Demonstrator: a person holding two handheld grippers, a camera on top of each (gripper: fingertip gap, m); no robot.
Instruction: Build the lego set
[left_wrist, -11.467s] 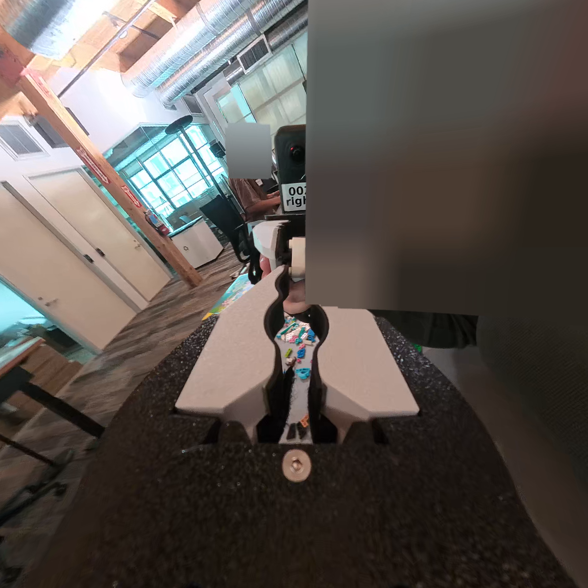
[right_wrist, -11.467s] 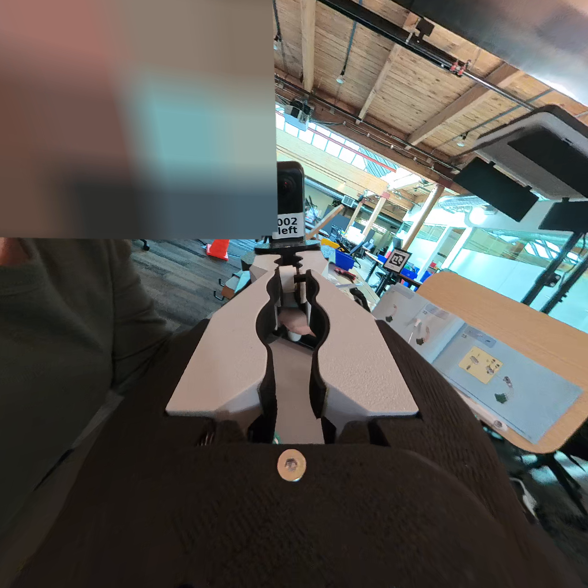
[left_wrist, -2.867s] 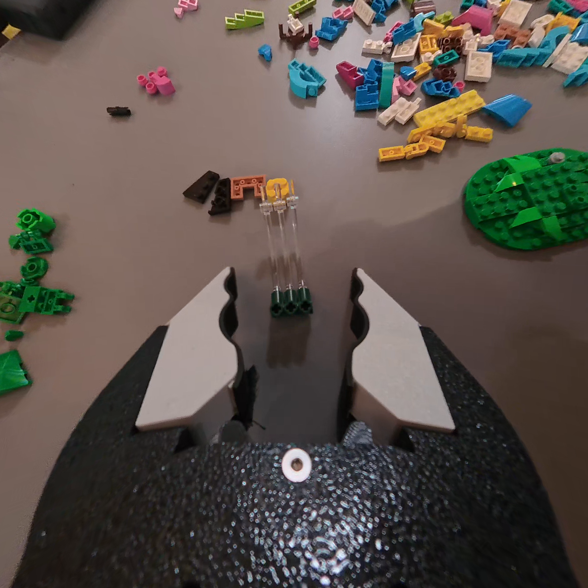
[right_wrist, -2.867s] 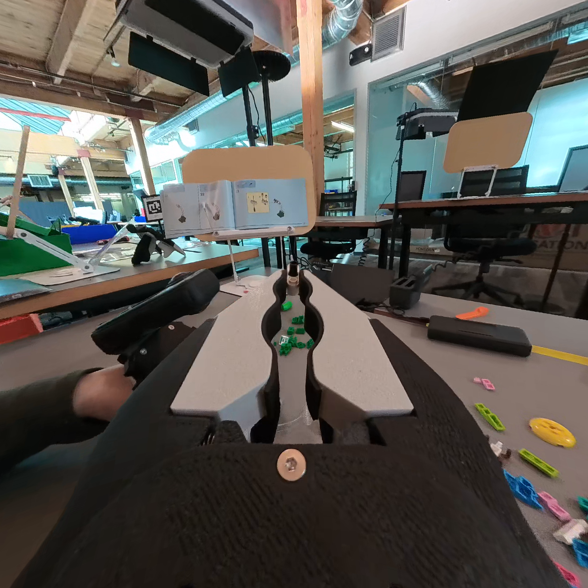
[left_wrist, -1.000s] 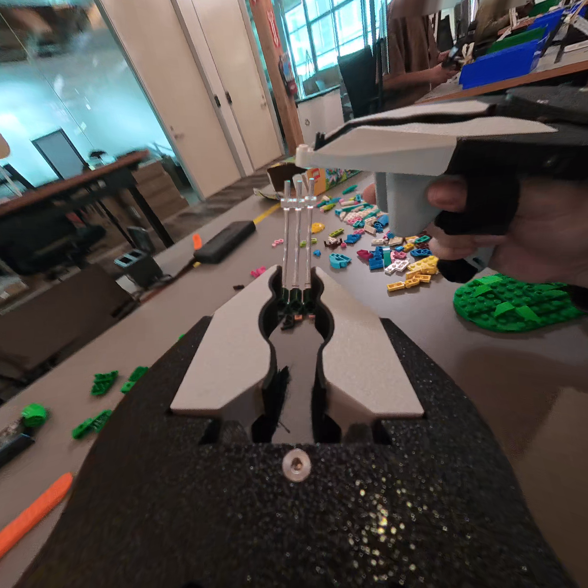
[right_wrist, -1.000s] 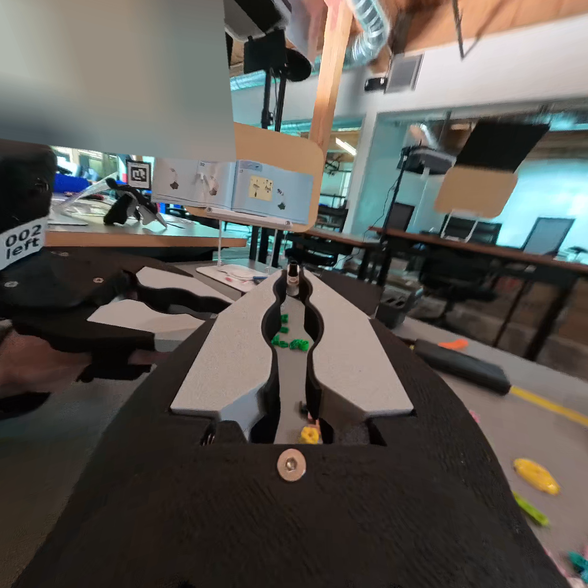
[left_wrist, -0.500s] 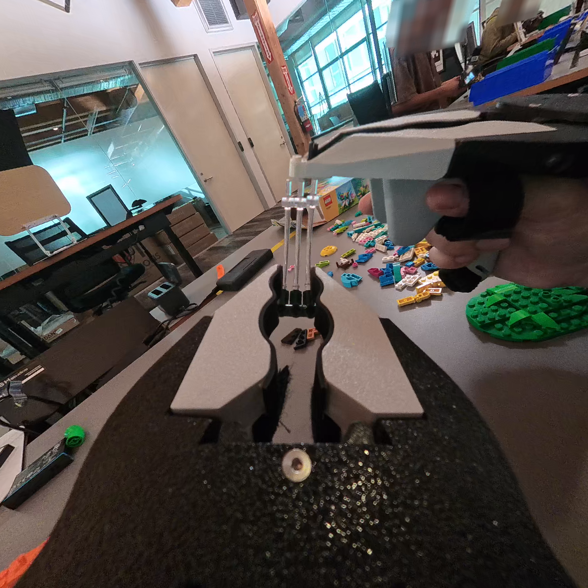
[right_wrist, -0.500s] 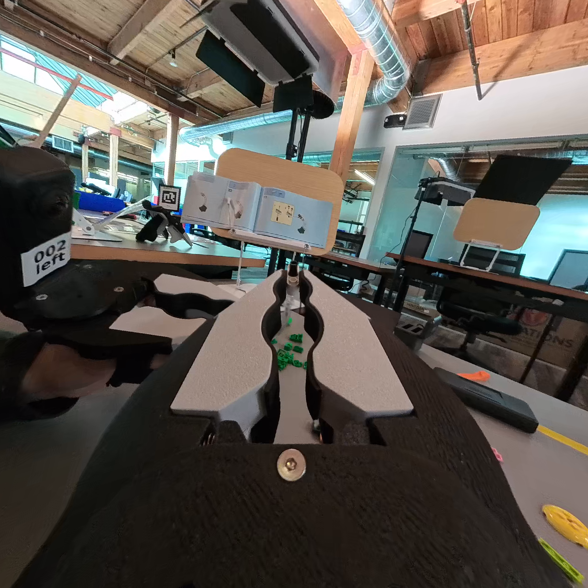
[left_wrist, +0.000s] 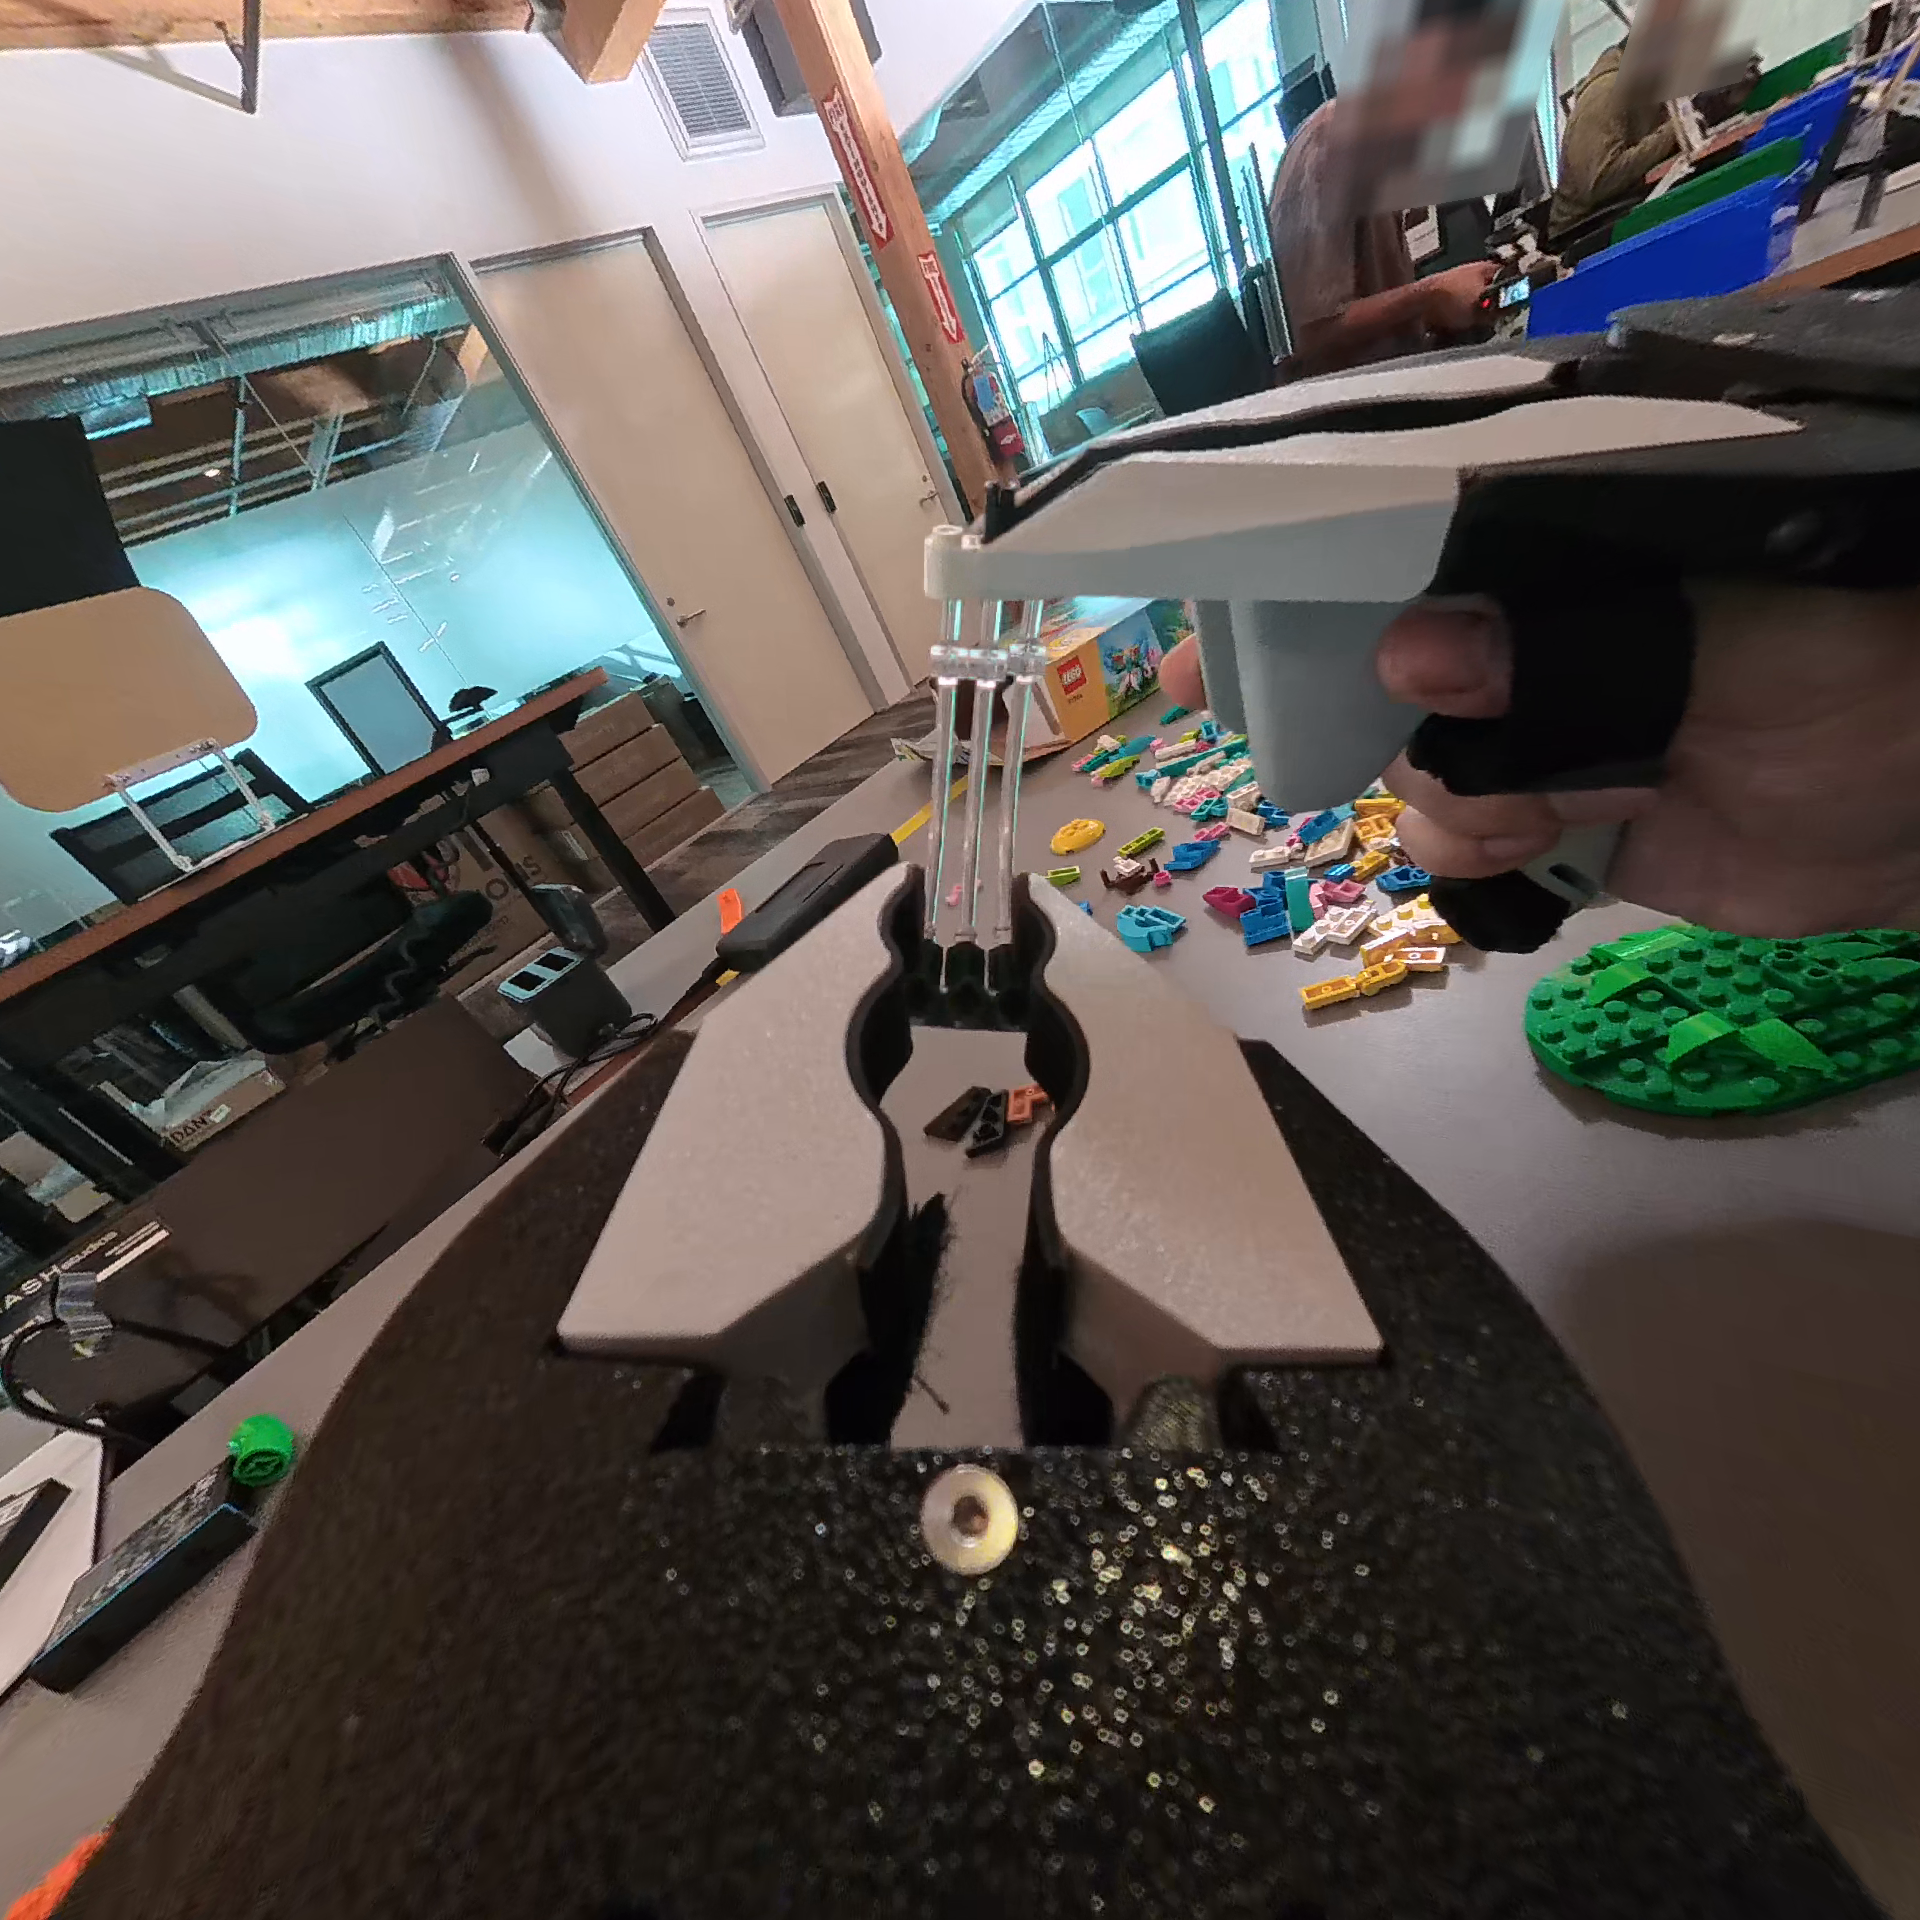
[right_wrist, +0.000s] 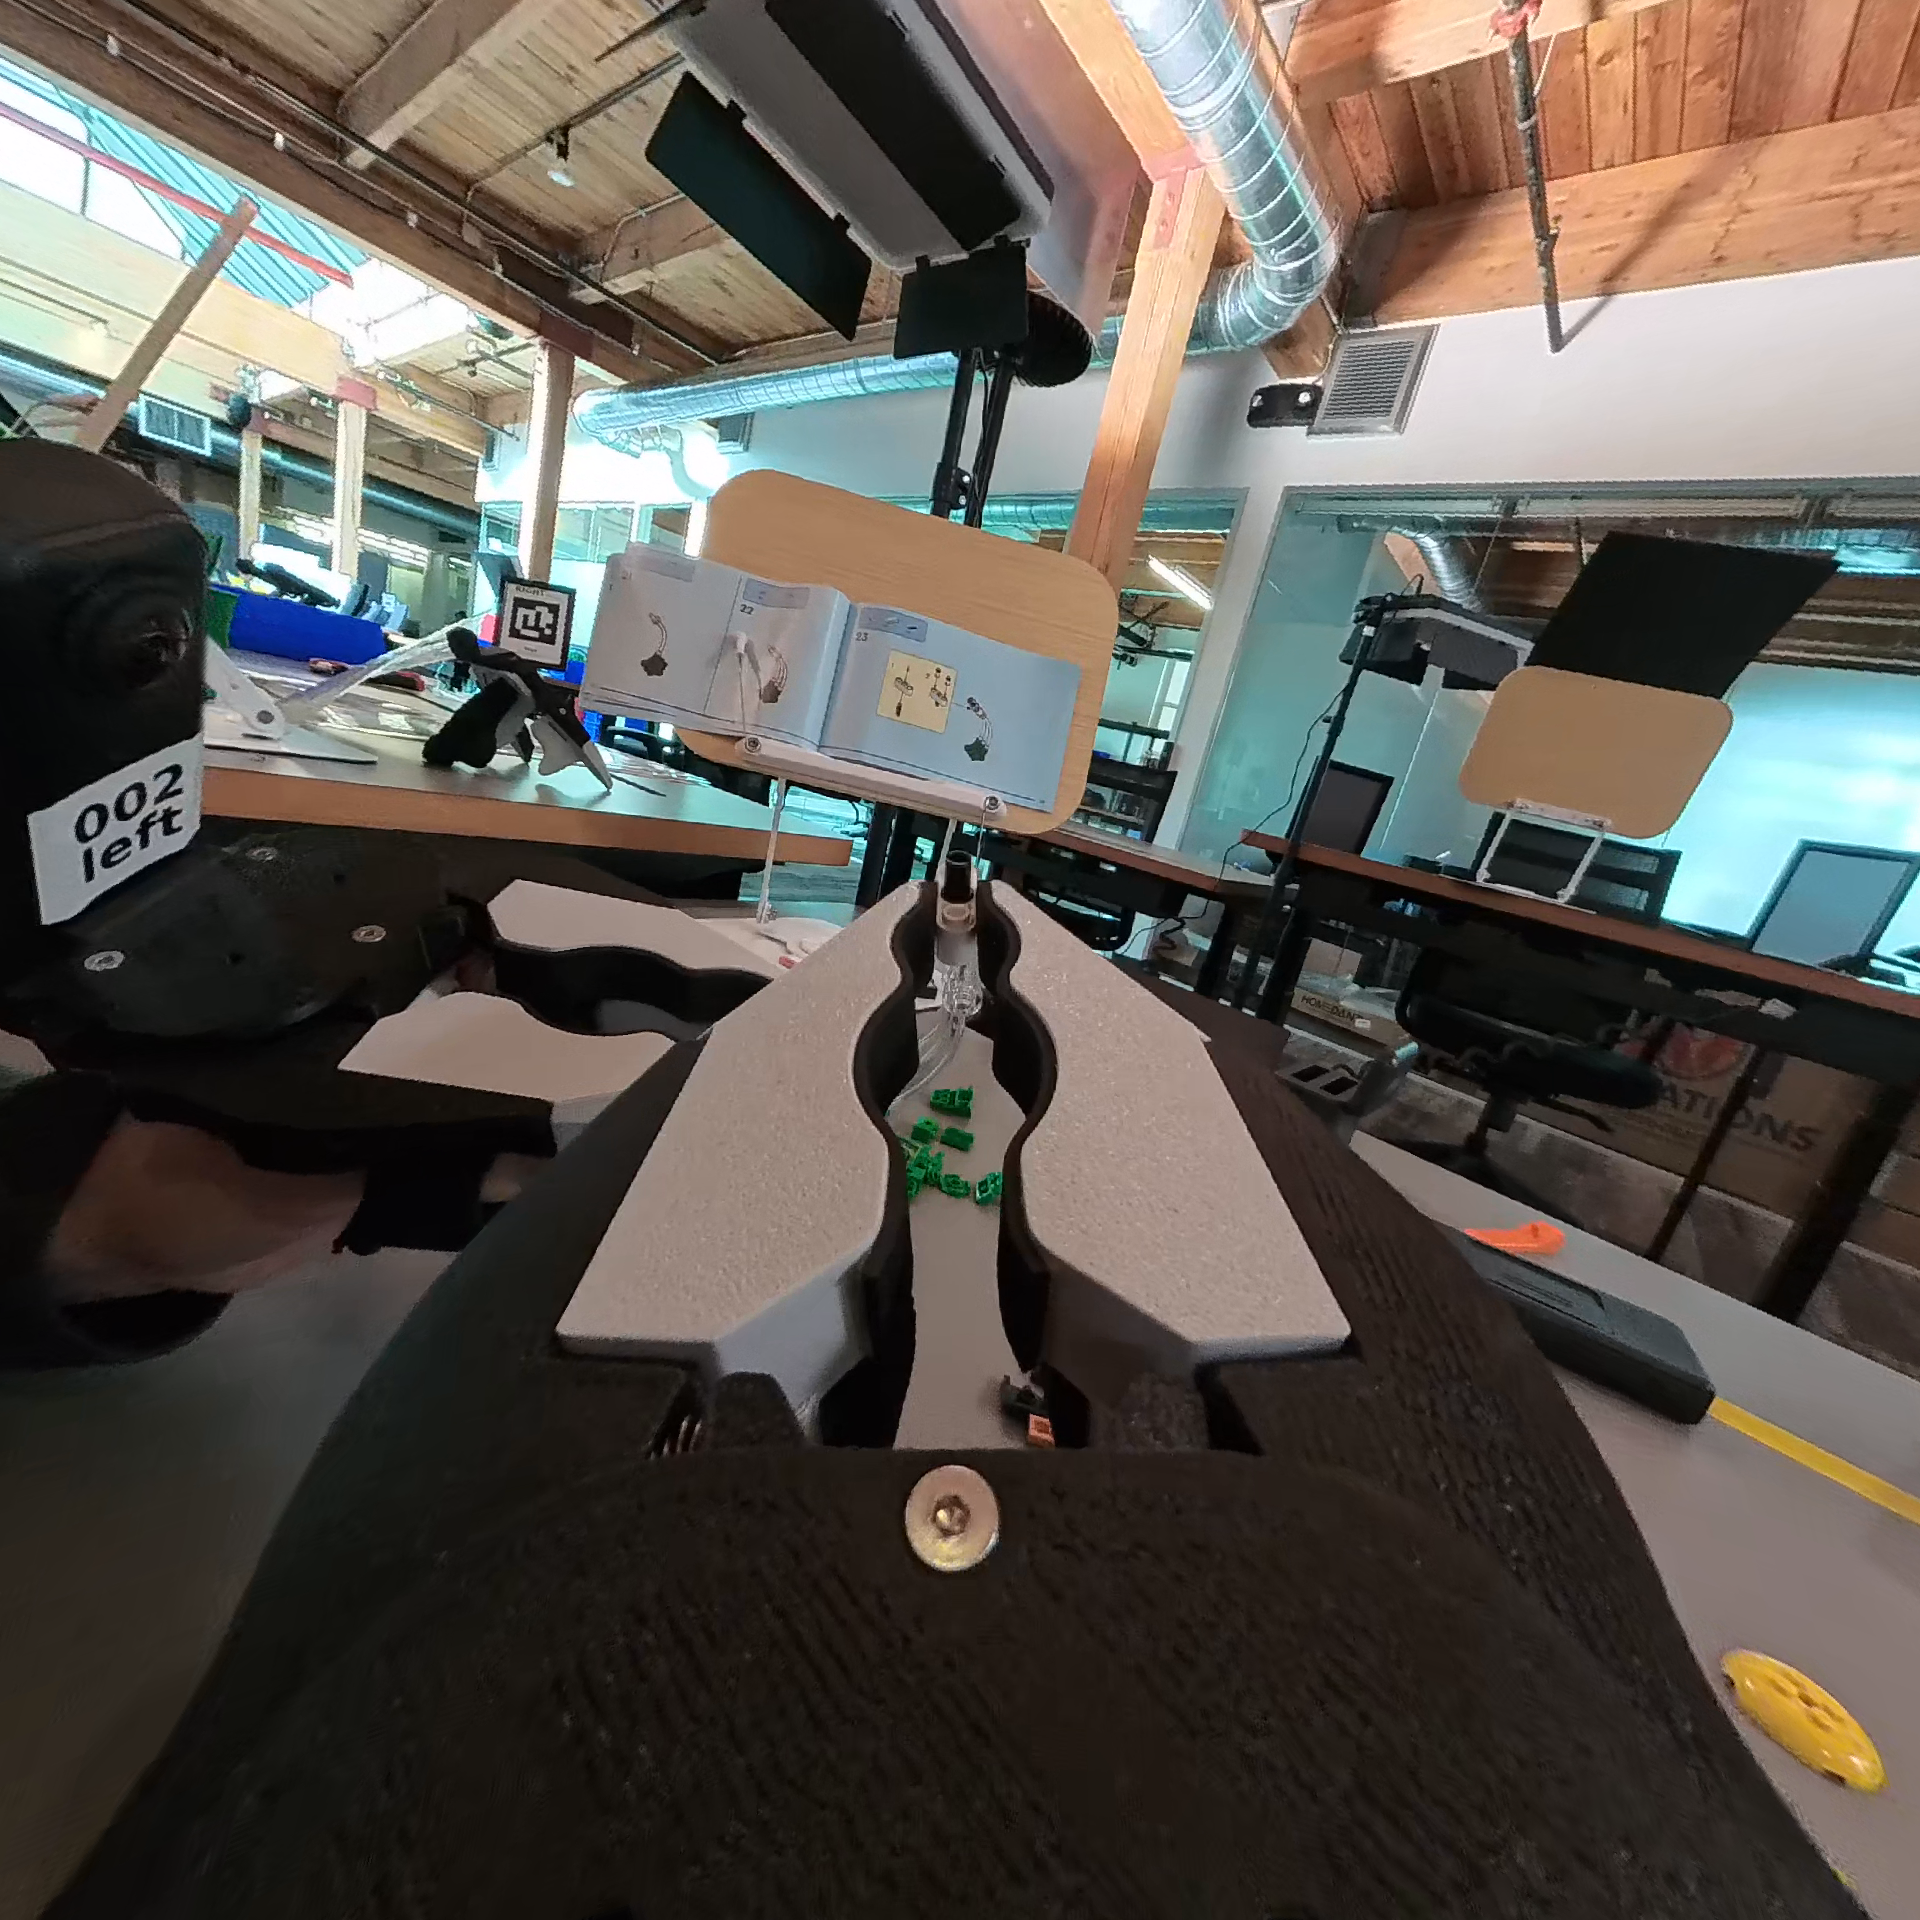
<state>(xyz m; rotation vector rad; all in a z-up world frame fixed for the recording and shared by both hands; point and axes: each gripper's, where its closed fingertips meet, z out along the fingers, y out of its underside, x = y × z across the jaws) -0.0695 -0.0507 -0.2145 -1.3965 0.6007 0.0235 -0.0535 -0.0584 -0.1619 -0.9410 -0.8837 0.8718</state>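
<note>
Left wrist view: my left gripper (left_wrist: 971, 940) is clamped on the dark green base of a set of three clear plastic rods (left_wrist: 975, 790), which stand upright out of the fingertips. At their top ends the rods meet the tip of my right gripper (left_wrist: 951, 566), which comes in level from the right with a hand (left_wrist: 1704, 790) wrapped round its black handle. Through the gap between my grey fingers (left_wrist: 769, 1132) I see small black and orange wedge pieces (left_wrist: 987, 1114) lying on the grey table (left_wrist: 1455, 1122). Farther right lies a round green studded baseplate (left_wrist: 1725, 1023), and beyond it a scattered heap of loose coloured bricks (left_wrist: 1278, 883), with a colourful set box (left_wrist: 1107, 665) behind.

Right wrist view: my right gripper (right_wrist: 954, 914) is pinched shut on a small grey and black connector piece (right_wrist: 953, 896) at the very tip, with a clear curved stalk (right_wrist: 940, 1039) hanging below it between the fingers. Past that, small bright green pieces (right_wrist: 945, 1138) sit on the table. My left gripper (right_wrist: 582, 997) lies off to the left, its black camera housing (right_wrist: 99, 665) near the frame edge. An open instruction booklet (right_wrist: 831, 686) rests on a wooden stand (right_wrist: 966, 582) straight ahead. A yellow round plate (right_wrist: 1813, 1725) lies at the lower right.
</note>
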